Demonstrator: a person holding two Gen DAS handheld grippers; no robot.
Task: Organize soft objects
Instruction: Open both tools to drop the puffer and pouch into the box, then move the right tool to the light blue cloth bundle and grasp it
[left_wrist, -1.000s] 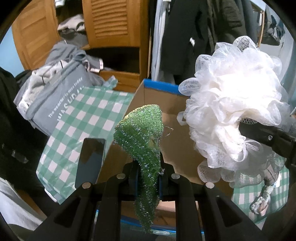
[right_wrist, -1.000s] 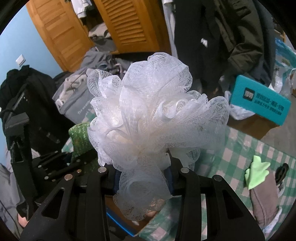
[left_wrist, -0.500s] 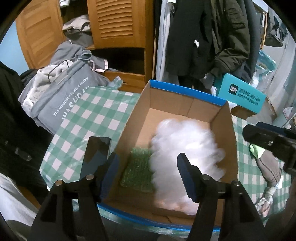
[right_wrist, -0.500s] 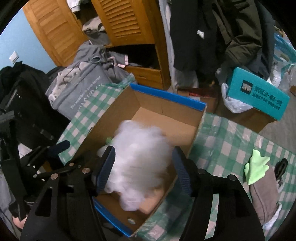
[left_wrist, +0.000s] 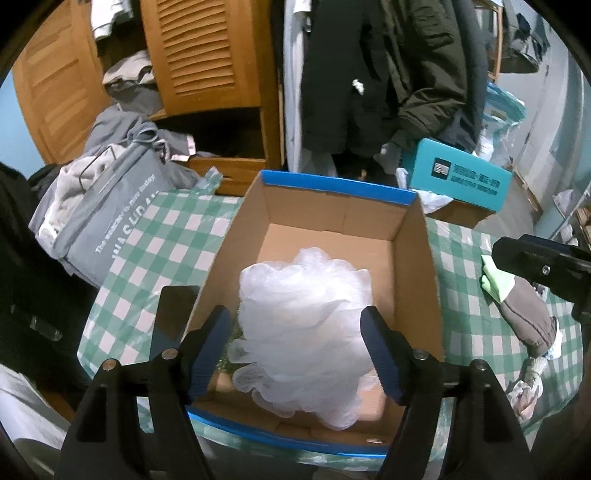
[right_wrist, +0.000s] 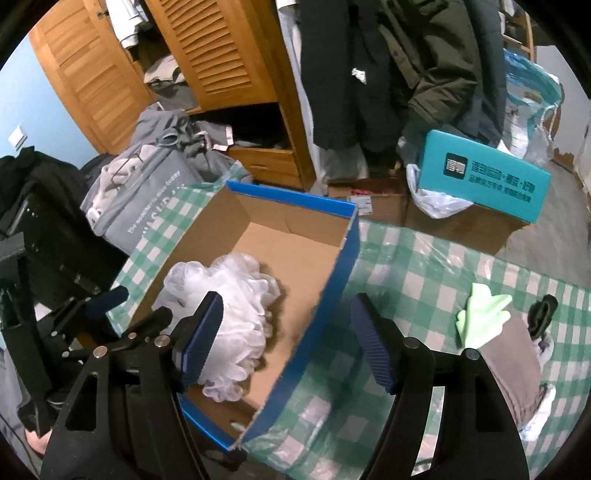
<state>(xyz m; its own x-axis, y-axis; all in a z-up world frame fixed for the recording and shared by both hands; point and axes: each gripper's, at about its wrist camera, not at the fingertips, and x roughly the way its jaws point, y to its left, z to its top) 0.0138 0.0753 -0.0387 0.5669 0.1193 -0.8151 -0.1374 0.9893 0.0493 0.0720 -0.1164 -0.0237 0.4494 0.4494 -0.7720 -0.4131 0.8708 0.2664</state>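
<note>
A cluttered bedroom, wardrobe doors ajar and coats hanging, frames a surface (left_wrist: 173, 236) spread with green-checked cloth, where a blue-rimmed cardboard box (left_wrist: 334, 190) stands open. A second ago each pair of tongs gripped a soft item above it; now both have let go, and the white mesh bath pouf (left_wrist: 306, 325) sits on the box floor, covering all but a sliver of the green scrubber (left_wrist: 232, 349) dropped with it. Two items look sorted. The left tongs (left_wrist: 297, 350) hang wide open and empty just above the pouf. The right tongs (right_wrist: 286, 343), equally wide and empty, straddle the box's right wall, the pouf by their left finger. A lime cloth (right_wrist: 482, 312) still waits on the surface.
</note>
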